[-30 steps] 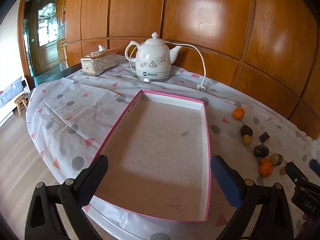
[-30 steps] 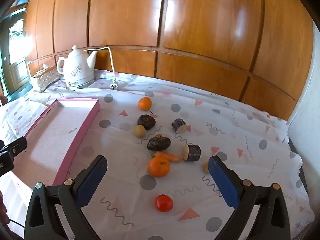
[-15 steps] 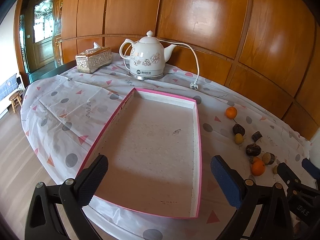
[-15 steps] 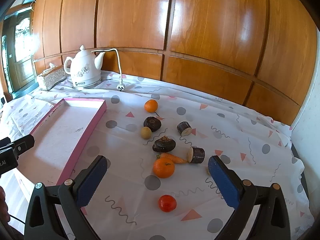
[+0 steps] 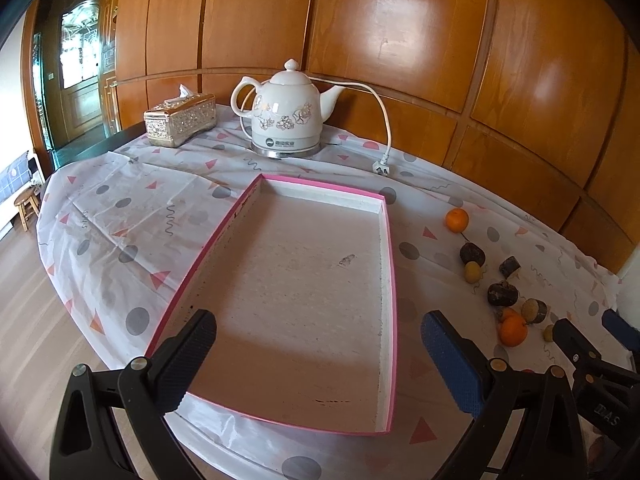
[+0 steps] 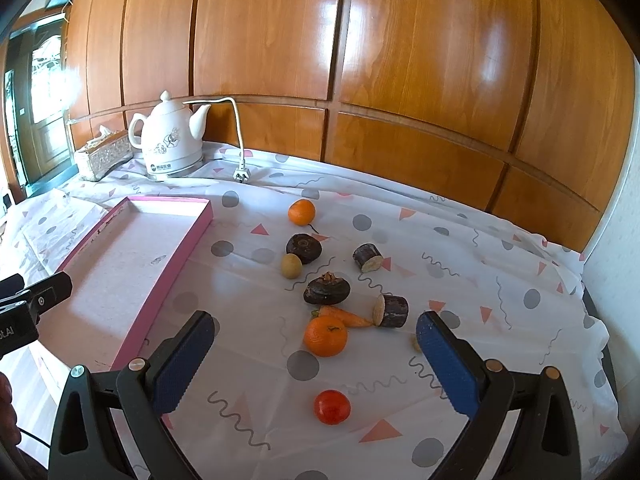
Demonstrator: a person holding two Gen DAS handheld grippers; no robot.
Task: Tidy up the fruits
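Note:
A shallow pink-edged tray [image 5: 390,264] [image 6: 176,264] lies bare on the patterned tablecloth. To its right the produce is scattered: two oranges [image 6: 325,336] [image 6: 301,212], a red tomato [image 6: 332,407], a small carrot [image 6: 346,317], dark round fruits [image 6: 327,289] [image 6: 304,248], a yellowish small fruit [image 6: 291,266] and cut dark stubs [image 6: 391,311] [image 6: 367,258]. My right gripper [image 6: 314,356] hangs open above the near orange and tomato, holding nothing. My left gripper [image 5: 318,354] stands open over the tray's near end, holding nothing. The fruits [image 5: 512,330] show at the left view's right side.
A white electric kettle [image 5: 286,118] [image 6: 170,144] with its cord and plug [image 6: 242,176] stands at the back by the wood-panelled wall. A silver tissue box [image 5: 180,124] sits left of it. The table's edge drops to the floor on the left [image 5: 52,248].
Both cameras have drawn back and risen slightly, so the tray and the fruits sit a little farther off. Both grippers stay open and no object has moved.

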